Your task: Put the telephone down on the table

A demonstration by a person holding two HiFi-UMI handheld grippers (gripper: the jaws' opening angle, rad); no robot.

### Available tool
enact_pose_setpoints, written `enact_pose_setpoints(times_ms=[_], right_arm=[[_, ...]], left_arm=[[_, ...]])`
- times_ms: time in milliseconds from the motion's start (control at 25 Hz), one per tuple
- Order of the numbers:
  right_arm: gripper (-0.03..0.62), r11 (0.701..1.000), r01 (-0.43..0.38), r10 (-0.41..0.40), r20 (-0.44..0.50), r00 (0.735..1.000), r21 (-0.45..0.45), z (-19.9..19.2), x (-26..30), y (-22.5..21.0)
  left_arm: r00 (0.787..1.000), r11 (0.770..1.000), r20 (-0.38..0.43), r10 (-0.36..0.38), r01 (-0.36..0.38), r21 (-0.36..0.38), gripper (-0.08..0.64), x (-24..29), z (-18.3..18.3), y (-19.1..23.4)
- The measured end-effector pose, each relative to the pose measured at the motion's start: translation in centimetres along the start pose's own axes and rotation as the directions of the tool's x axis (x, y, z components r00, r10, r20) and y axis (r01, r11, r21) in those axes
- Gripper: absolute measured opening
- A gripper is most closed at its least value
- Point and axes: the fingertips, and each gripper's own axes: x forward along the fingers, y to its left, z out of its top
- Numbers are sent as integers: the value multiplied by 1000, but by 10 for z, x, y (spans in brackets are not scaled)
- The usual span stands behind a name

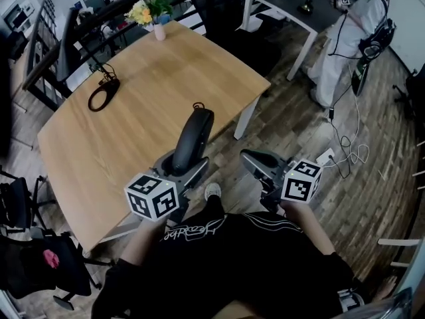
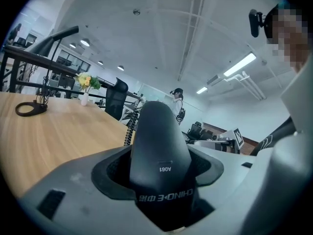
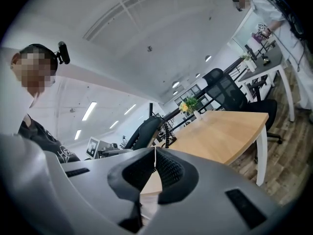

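Note:
The black telephone handset (image 1: 194,138) stands nearly upright over the near edge of the wooden table (image 1: 146,98). My left gripper (image 1: 184,168) is shut on its lower end, and in the left gripper view the handset (image 2: 159,151) fills the space between the jaws. A coiled cord (image 2: 130,129) hangs behind it. My right gripper (image 1: 249,157) is to the right, off the table's edge and above the floor. It is shut, and in the right gripper view its tips (image 3: 154,173) meet with nothing between them. The same view shows the handset (image 3: 144,131) to the left.
A black ring-shaped object (image 1: 103,97) with a cable lies at the table's far left. A vase of flowers (image 1: 158,28) stands at the far edge. Beyond are a black chair (image 1: 219,5), a dark desk (image 1: 292,8) and a person in white (image 1: 345,38). Cables trail on the floor (image 1: 345,145).

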Motion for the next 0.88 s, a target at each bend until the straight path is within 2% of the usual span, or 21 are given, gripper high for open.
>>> enact_pose_setpoints(times_ms=[360,560,880], right_arm=[[38,999,10,-9,-34,999,36,56,62,-74],[38,998,13,-10,-70,997,56,68,97,-110],[38,999,-15,22,-135,991,52,81,141,-133]], left_arm=[[998,998,-33,55,-54,23,296,62,45,80],[996,997,-44,80,-81,-18,296,87,57,126],[991,988,-48,127,-130,-87,296,98,62,175]])
